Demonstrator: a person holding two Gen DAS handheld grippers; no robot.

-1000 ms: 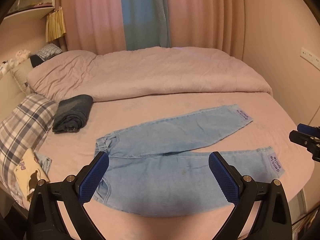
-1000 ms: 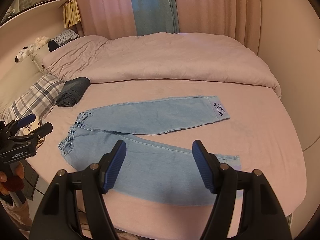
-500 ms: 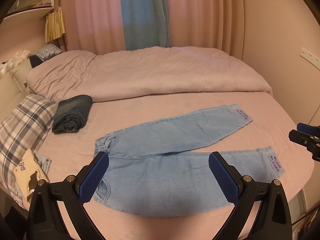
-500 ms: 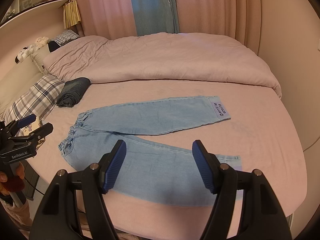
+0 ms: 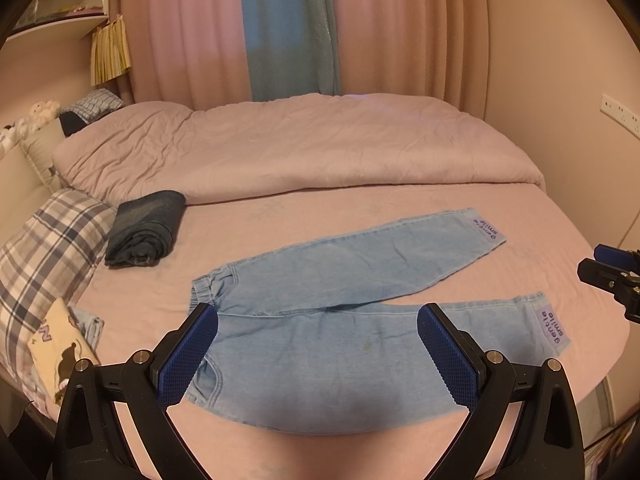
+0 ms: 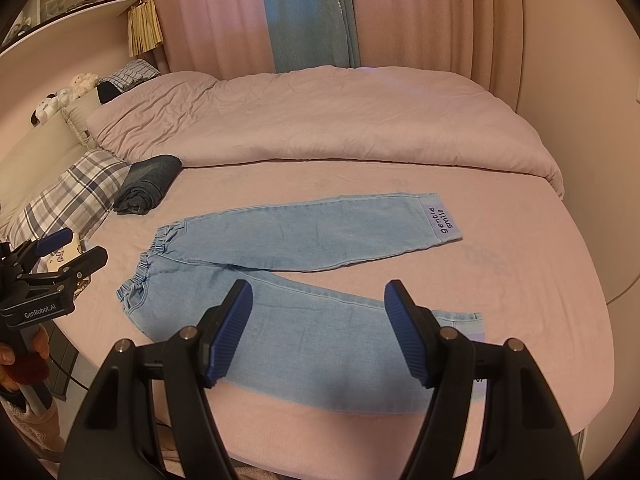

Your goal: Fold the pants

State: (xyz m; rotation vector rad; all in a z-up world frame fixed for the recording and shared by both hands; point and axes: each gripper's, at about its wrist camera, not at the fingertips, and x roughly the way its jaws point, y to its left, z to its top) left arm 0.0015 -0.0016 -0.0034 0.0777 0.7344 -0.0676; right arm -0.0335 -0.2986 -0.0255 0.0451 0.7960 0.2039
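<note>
While the light blue pants (image 5: 352, 312) lie flat on the bed (image 5: 320, 208) with legs spread apart, the left hand-held gripper (image 5: 318, 354) and right hand-held gripper (image 6: 320, 330) hover above them, jaws wide apart, holding nothing

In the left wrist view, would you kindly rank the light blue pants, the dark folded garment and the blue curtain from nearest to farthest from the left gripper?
1. Light blue pants, just ahead of the left gripper.
2. Dark folded garment, ahead to the left.
3. Blue curtain, far back, behind the bed.
</note>
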